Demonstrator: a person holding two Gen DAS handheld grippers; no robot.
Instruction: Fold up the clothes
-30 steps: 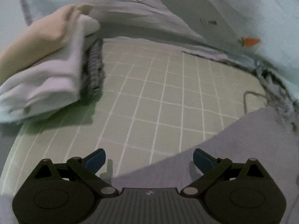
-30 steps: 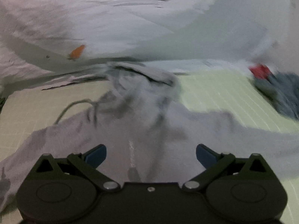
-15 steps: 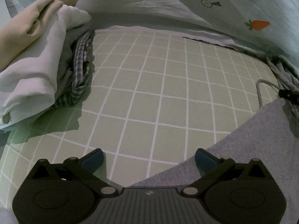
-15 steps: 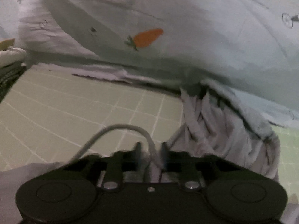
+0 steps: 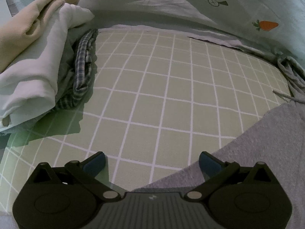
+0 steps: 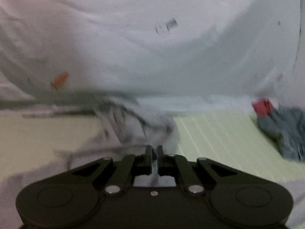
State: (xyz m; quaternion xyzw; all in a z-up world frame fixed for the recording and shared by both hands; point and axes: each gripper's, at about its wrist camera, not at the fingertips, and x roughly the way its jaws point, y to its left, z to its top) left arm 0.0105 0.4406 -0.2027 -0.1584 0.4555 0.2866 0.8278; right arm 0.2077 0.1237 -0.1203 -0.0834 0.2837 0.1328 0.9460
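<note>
My right wrist view is smeared with blur, so I can't make out exactly what cloth the right gripper (image 6: 154, 150) pinches; its jaws are together on a thin strip of the grey garment (image 6: 133, 126). The left gripper (image 5: 151, 161) hangs with jaws wide apart; the garment's edge (image 5: 266, 148) lies under its right jaw on the checked bed sheet (image 5: 162, 87).
</note>
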